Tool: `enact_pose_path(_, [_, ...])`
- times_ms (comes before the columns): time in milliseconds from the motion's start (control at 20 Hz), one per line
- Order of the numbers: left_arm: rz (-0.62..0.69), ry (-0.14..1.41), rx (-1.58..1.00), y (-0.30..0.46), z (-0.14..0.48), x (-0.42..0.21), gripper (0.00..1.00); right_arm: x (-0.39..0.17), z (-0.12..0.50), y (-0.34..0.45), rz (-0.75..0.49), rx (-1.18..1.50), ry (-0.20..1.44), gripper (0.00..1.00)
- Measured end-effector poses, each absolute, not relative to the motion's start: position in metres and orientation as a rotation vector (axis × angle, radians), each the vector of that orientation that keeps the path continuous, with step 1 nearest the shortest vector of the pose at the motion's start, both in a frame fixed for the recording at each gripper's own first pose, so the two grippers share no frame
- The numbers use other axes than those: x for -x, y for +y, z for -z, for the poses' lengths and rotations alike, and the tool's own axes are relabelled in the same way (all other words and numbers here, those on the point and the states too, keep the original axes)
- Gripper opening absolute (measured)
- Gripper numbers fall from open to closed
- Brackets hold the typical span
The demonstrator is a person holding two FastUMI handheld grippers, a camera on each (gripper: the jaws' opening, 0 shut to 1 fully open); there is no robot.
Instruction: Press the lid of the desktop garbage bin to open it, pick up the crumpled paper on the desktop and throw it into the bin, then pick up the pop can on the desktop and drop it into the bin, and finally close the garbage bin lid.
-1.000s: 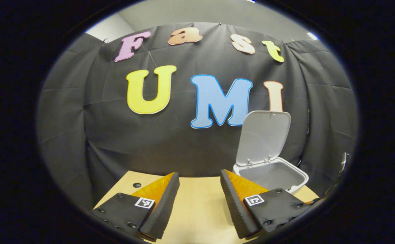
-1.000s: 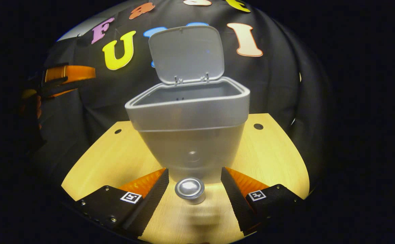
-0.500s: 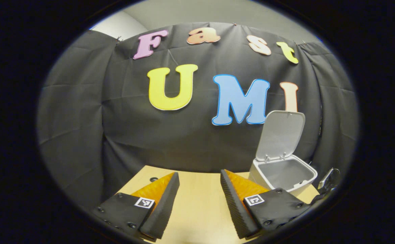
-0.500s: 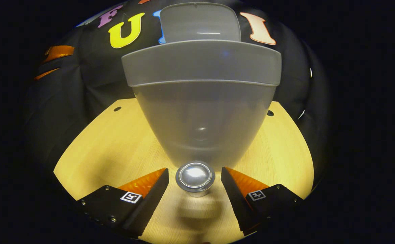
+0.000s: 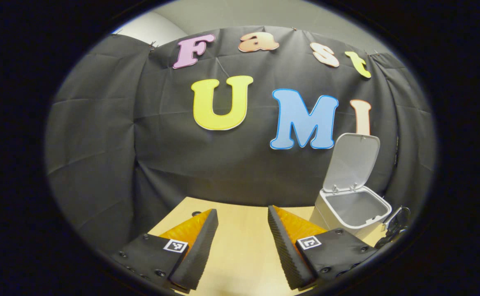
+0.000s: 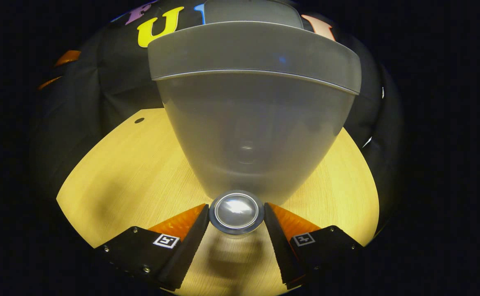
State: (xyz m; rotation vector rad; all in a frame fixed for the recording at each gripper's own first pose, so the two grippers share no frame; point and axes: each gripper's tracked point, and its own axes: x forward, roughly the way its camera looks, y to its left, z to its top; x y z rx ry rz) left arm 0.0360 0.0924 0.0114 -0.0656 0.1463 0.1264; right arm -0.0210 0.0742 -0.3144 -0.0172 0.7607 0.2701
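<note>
In the right gripper view, the pop can (image 6: pixel 236 211) lies on the wooden desktop (image 6: pixel 133 172) with its silver end facing me, just in front of the grey garbage bin (image 6: pixel 252 123). My right gripper (image 6: pixel 236 209) has both fingers against the can's sides. The bin's lid (image 6: pixel 252 11) stands raised behind the rim. In the left gripper view, the bin (image 5: pixel 357 207) sits at the right with its lid (image 5: pixel 353 160) upright, and I cannot see what lies inside it. My left gripper (image 5: pixel 243 216) is open above the desktop (image 5: pixel 240 246), well left of the bin, with nothing between its fingers.
The bin wall rises directly behind the can. The black cloth wall runs close behind the desk's far edge. A small hole (image 6: pixel 139 120) marks the desktop's far left corner. Part of the left gripper (image 6: pixel 65 57) shows at the left of the right gripper view.
My right gripper moved down and forward onto the can and its fingers closed against it. The left gripper drifted left, so the bin slid toward the right of its view.
</note>
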Motion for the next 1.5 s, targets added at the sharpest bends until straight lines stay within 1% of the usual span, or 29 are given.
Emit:
enact_pose_path(100, [-0.123, 0.149, 0.07, 0.092, -0.009, -0.037, 0.77, 0.022, 0.312, 0.075, -0.272, 0.017, 0.757, 0.83])
enact_pose_path(150, [-0.121, 0.15, 0.072, 0.091, -0.009, -0.038, 0.82, 0.023, 0.311, 0.074, -0.276, 0.016, 0.753, 0.83])
enact_pose_path(250, [-0.114, 0.151, 0.077, 0.09, -0.008, -0.04, 0.81, 0.024, 0.305, 0.076, -0.281, 0.011, 0.742, 0.83])
enact_pose_path(300, [-0.109, 0.152, 0.08, 0.088, -0.007, -0.041, 0.86, 0.025, 0.3, 0.078, -0.289, 0.001, 0.736, 0.83])
enact_pose_path(350, [-0.104, 0.153, 0.082, 0.086, -0.006, -0.043, 0.86, 0.026, 0.295, 0.081, -0.298, -0.007, 0.729, 0.83])
enact_pose_path(400, [-0.1, 0.153, 0.084, 0.084, -0.006, -0.044, 0.77, 0.027, 0.29, 0.084, -0.308, -0.011, 0.72, 0.83])
enact_pose_path(450, [-0.095, 0.153, 0.086, 0.082, -0.006, -0.046, 0.81, 0.028, 0.285, 0.087, -0.318, -0.013, 0.71, 0.83])
enact_pose_path(700, [-0.08, 0.155, 0.091, 0.076, -0.003, -0.05, 0.81, 0.037, 0.255, 0.116, -0.419, -0.049, 0.671, 0.83])
enact_pose_path(900, [-0.083, 0.155, 0.09, 0.077, -0.003, -0.049, 0.81, 0.038, 0.216, 0.143, -0.514, -0.084, 0.602, 0.83])
enact_pose_path(1050, [-0.089, 0.158, 0.092, 0.079, -0.001, -0.047, 0.81, 0.032, 0.181, 0.159, -0.563, -0.107, 0.535, 0.84])
enact_pose_path(1200, [-0.095, 0.161, 0.094, 0.08, 0.001, -0.045, 0.8, 0.028, 0.144, 0.169, -0.599, -0.133, 0.463, 0.83])
enact_pose_path(1300, [-0.099, 0.16, 0.098, 0.081, 0.001, -0.042, 0.77, 0.022, 0.123, 0.174, -0.617, -0.15, 0.419, 0.83])
enact_pose_path(1350, [-0.099, 0.159, 0.1, 0.082, 0.001, -0.042, 0.79, 0.019, 0.112, 0.175, -0.621, -0.156, 0.396, 0.83])
enact_pose_path(1400, [-0.101, 0.159, 0.1, 0.081, 0.001, -0.041, 0.77, 0.016, 0.102, 0.176, -0.626, -0.162, 0.374, 0.83])
enact_pose_path(1500, [-0.103, 0.159, 0.101, 0.082, 0.0, -0.04, 0.79, 0.015, 0.077, 0.174, -0.631, -0.172, 0.325, 0.83])
